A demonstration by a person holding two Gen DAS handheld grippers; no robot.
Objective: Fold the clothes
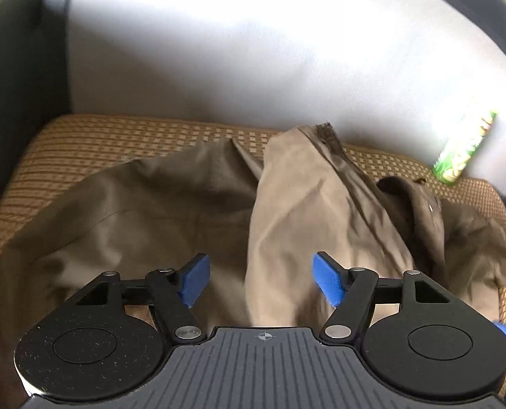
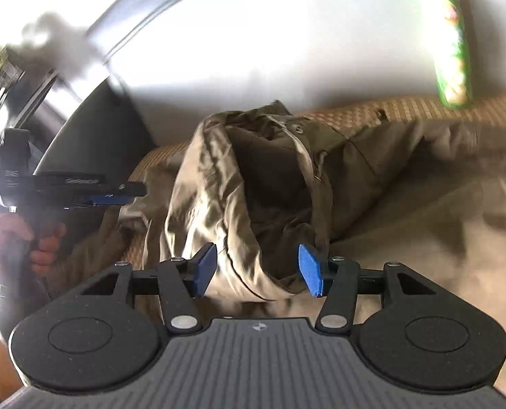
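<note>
L gripper (image 1: 261, 281) hovers w/ blue pads (image 1: 195, 279) spread wide, nothing between them; the khaki jacket (image 1: 321, 204) lies crumpled on the woven mat (image 1: 116, 139) just ahead of & below the tips, its zipper edge (image 1: 334, 146) running up ahead-right. R gripper (image 2: 258, 269) is also spread, pads either side of the jacket's rumpled hood opening (image 2: 273, 187) but not pinching it, as far as I can tell. A green tube can (image 2: 452, 47) stands far ahead-right vs the R tool, & a hand (image 2: 45, 242) holding the other gripper shows at its left
</note>
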